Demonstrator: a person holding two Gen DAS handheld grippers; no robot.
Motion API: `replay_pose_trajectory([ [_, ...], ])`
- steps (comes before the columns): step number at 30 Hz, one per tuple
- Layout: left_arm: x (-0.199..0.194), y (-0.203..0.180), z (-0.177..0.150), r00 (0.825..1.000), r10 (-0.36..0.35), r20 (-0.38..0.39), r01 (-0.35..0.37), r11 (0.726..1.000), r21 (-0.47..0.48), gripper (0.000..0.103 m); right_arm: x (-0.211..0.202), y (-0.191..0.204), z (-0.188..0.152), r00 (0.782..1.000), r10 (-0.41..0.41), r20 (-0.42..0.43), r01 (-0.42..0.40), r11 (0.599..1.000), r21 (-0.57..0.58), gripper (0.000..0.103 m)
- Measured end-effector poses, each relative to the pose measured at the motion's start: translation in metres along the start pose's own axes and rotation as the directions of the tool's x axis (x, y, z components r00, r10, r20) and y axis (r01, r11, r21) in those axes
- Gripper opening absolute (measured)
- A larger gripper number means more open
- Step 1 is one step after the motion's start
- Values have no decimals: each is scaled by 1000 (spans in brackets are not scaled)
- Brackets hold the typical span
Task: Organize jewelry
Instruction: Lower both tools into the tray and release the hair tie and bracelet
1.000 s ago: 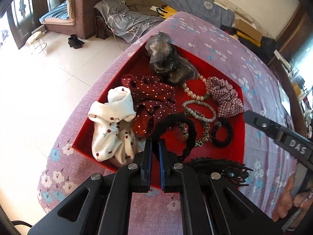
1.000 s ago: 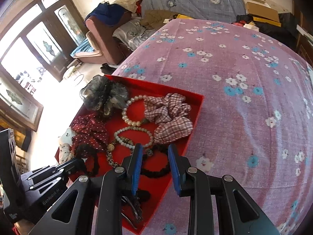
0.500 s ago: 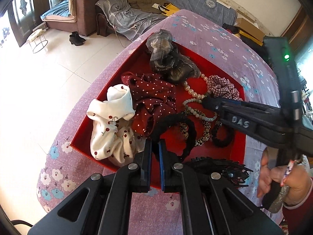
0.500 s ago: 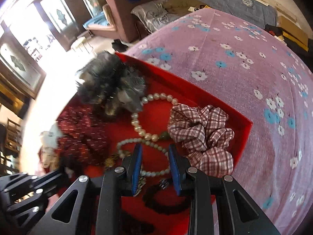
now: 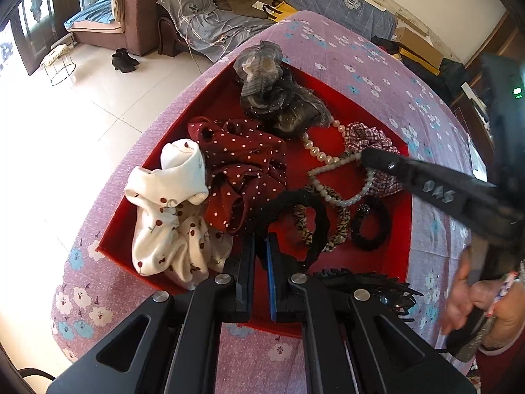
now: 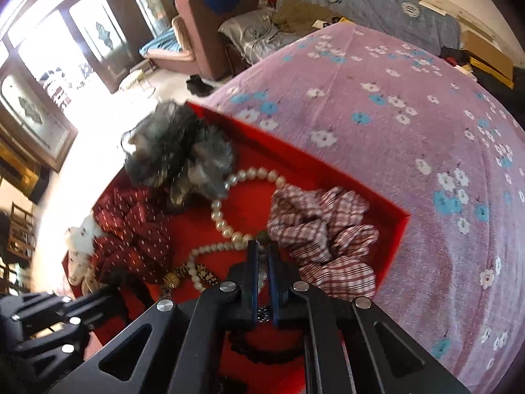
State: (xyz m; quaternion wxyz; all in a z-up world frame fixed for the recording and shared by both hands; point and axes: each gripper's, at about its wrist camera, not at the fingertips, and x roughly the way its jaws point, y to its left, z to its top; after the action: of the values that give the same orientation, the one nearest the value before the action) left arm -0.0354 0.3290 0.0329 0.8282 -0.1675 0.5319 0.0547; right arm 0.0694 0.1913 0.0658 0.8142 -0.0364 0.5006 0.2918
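The right gripper [image 6: 261,256] has its fingers pinched together on the small bead bracelet [image 5: 331,197] inside the red tray [image 5: 216,88]; from the right wrist view, beads sit in the narrow gap between the blue pads. The left gripper [image 5: 261,246] is clenched too, its tips on the near part of the black scrunchie [image 5: 295,200], though whether it truly grips the fabric or only rests there I cannot tell.

To do this pick well, I judge the lift should go slow and straight up: the bracelet lies touching the larger pearl strand [image 6: 226,197] and the leopard-print band [image 5: 341,226], and a quick pull could drag either along. The checked scrunchie [image 6: 321,229] lies just right of the pinch and could snag too. A grip on beads is slippery, so the pinch should hold the cord between beads, not a bead's crown.

The beads are round, glossy and hard. The scrunchies are soft, gathered cloth: a dark red dotted one [image 5: 242,170], a cream one with cherries [image 5: 167,216], and a grey gauzy one [image 5: 272,92] at the far end. A black toothed clip [image 5: 370,282] lies at the tray's near edge. The tray stands on a purple flowered cloth [image 6: 410,131].
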Motion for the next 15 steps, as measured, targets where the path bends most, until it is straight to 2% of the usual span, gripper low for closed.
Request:
replay_pose_trajectory([
  [6, 14, -3, 1, 999, 32, -35, -32, 999, 3, 6, -3, 0, 2, 1000, 4, 7, -4, 1000, 17, 7],
  [10, 12, -2, 0, 999, 38, -33, -38, 999, 3, 6, 5, 1, -5, 999, 3, -32, -2, 1000, 19, 7],
  [15, 6, 2, 0, 999, 34, -27, -34, 999, -14, 7, -2, -2, -9, 1000, 4, -27, -3, 999, 47, 10],
])
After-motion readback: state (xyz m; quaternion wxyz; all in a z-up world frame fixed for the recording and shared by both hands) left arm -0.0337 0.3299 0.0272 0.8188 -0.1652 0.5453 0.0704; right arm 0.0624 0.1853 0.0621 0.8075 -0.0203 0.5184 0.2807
